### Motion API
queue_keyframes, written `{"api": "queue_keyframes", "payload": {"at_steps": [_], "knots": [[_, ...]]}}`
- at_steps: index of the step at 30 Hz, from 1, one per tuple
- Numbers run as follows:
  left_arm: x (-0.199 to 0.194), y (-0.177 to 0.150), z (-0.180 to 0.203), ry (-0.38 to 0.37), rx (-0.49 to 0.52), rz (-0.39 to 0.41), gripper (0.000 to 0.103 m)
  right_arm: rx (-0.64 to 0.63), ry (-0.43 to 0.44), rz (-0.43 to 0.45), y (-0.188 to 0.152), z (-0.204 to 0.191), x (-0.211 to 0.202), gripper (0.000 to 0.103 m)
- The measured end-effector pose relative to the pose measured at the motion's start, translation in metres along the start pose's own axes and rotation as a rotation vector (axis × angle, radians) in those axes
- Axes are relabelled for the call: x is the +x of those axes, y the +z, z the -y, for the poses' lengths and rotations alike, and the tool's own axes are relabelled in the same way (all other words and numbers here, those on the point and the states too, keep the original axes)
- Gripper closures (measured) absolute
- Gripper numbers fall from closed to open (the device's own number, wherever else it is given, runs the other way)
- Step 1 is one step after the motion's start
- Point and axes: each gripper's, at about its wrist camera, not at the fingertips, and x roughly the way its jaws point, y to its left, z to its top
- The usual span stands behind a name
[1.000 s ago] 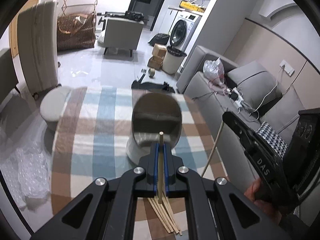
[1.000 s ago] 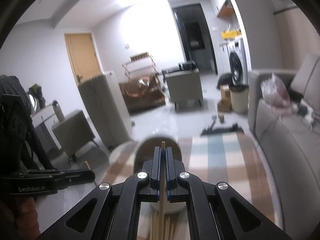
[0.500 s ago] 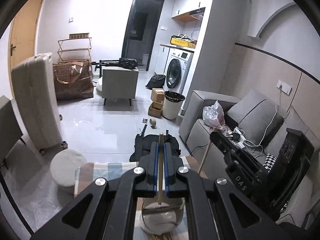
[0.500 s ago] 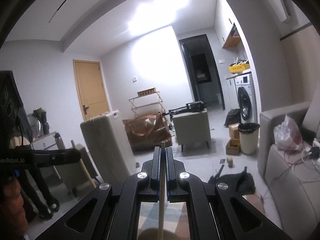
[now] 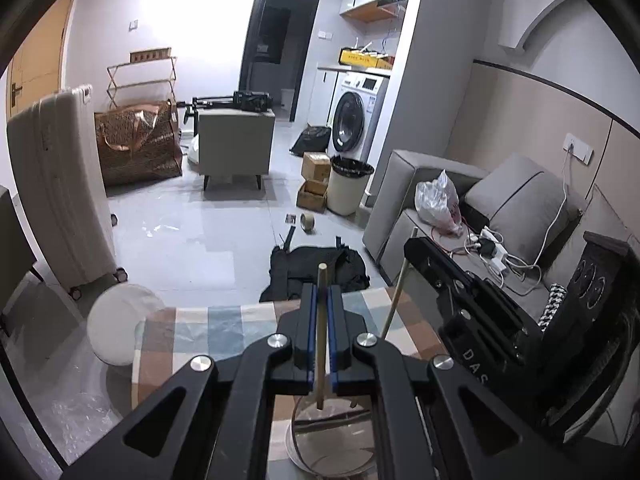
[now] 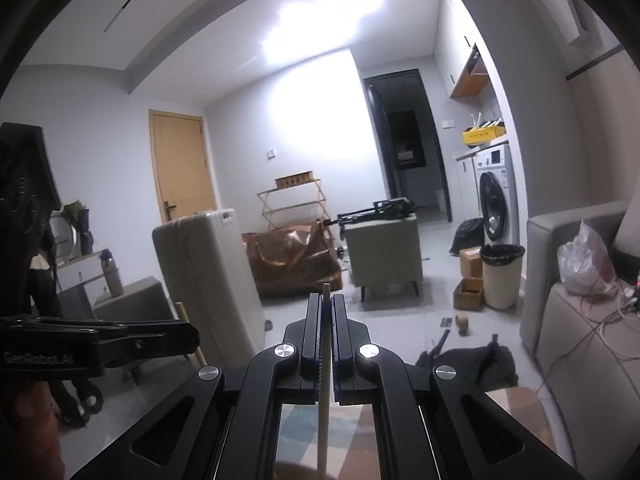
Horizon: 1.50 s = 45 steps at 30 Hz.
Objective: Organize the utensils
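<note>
Grey floor tiles, a sofa strewn with cables and a washing machine fill the background, while a checked cloth covers the worktop below both tools. Each gripper carries one wooden chopstick. The left gripper has its jaws closed on a chopstick that runs along the blue pads, its lower end hanging over the round holder at the bottom of the left wrist view. The right gripper likewise clamps a chopstick between its closed jaws, with the stick running down out of view over the cloth. In the left view the right tool sits just beside and to the right, its stick slanting towards the holder.

The main risk is a collision: the two tools are close, and bringing both sticks to one narrow opening could knock them together or tip the holder. A thin round stick pinched along its length can also swivel or slide in the pads, so it may miss the rim and fall onto the cloth or the floor. From the right view the holder is barely visible, which makes aiming that stick harder.
</note>
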Motion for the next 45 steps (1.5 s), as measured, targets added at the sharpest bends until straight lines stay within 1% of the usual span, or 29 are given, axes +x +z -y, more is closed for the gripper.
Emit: {"api": "queue_keyframes", "payload": {"at_steps": [1,4,5,6,7,8,9,10,11,12,13,14,15,16,17,19,20,22,25,26,28,30,34,37,40,43,45], "knots": [[0.002,-0.003,-0.002,-0.006,-0.005,-0.011,0.103,-0.003,0.001,-0.009,-0.003,-0.001,0.0,0.1],[0.004,-0.004,-0.005,-0.04,-0.028,-0.052,0.102,-0.002,0.04,-0.058,-0.013,-0.001,0.001,0.099],[0.004,-0.005,-0.007,-0.056,-0.043,-0.067,0.102,-0.007,0.048,-0.083,-0.018,-0.001,0.0,0.097],[0.004,-0.004,-0.007,-0.066,-0.056,-0.08,0.101,-0.007,0.055,-0.102,-0.021,0.0,-0.001,0.096],[0.003,-0.003,-0.007,-0.07,-0.064,-0.089,0.098,-0.001,0.068,-0.117,-0.023,0.001,-0.002,0.096],[0.0,-0.003,-0.006,-0.08,-0.071,-0.094,0.092,0.011,0.074,-0.132,-0.025,0.004,-0.005,0.093],[-0.001,-0.002,-0.007,-0.084,-0.075,-0.096,0.088,0.022,0.076,-0.145,-0.026,0.006,-0.007,0.091],[-0.004,-0.002,-0.006,-0.085,-0.076,-0.096,0.079,0.041,0.074,-0.157,-0.026,0.011,-0.014,0.088],[-0.007,-0.001,-0.005,-0.093,-0.079,-0.096,0.068,0.06,0.082,-0.16,-0.026,0.014,-0.018,0.08],[-0.008,-0.001,-0.005,-0.092,-0.083,-0.097,0.064,0.074,0.084,-0.162,-0.025,0.015,-0.023,0.074],[-0.012,0.0,-0.003,-0.074,-0.091,-0.095,0.06,0.086,0.073,-0.162,-0.024,0.018,-0.031,0.065],[-0.019,0.0,-0.002,-0.06,-0.101,-0.09,0.054,0.104,0.057,-0.16,-0.023,0.022,-0.04,0.06],[-0.02,-0.003,-0.003,-0.056,-0.107,-0.086,0.051,0.123,0.049,-0.157,-0.022,0.025,-0.047,0.059],[-0.031,-0.007,-0.002,-0.034,-0.12,-0.07,0.046,0.153,0.034,-0.157,-0.022,0.029,-0.061,0.052],[-0.038,-0.013,-0.003,-0.01,-0.131,-0.056,0.039,0.165,0.02,-0.157,-0.023,0.031,-0.069,0.044],[-0.05,-0.03,-0.002,0.04,-0.151,-0.045,0.028,0.19,-0.013,-0.152,-0.025,0.034,-0.091,0.035],[-0.054,-0.038,-0.002,0.066,-0.157,-0.045,0.026,0.205,-0.023,-0.155,-0.027,0.034,-0.101,0.033],[-0.058,-0.054,0.0,0.122,-0.176,-0.047,0.023,0.224,-0.038,-0.182,-0.034,0.032,-0.119,0.033],[-0.063,-0.079,0.006,0.173,-0.222,-0.057,0.019,0.233,-0.057,-0.204,-0.044,0.024,-0.137,0.02],[-0.062,-0.085,0.008,0.192,-0.226,-0.063,0.018,0.23,-0.062,-0.222,-0.049,0.022,-0.142,0.019],[-0.061,-0.099,0.015,0.229,-0.217,-0.073,0.018,0.217,-0.074,-0.268,-0.06,0.017,-0.149,0.019],[-0.058,-0.109,0.017,0.25,-0.222,-0.088,0.017,0.204,-0.072,-0.303,-0.067,0.014,-0.155,0.017],[-0.056,-0.128,0.019,0.309,-0.204,-0.1,0.011,0.174,-0.095,-0.355,-0.08,0.006,-0.16,0.01],[-0.054,-0.134,0.018,0.332,-0.191,-0.109,0.009,0.164,-0.11,-0.4,-0.088,0.005,-0.16,0.009],[-0.046,-0.136,0.016,0.335,-0.198,-0.133,0.009,0.148,-0.141,-0.44,-0.1,0.004,-0.163,0.006],[-0.038,-0.14,0.017,0.326,-0.202,-0.169,0.008,0.152,-0.154,-0.488,-0.111,0.008,-0.161,0.006],[-0.037,-0.144,0.019,0.32,-0.186,-0.177,0.008,0.153,-0.159,-0.521,-0.117,0.01,-0.159,0.005]]}}
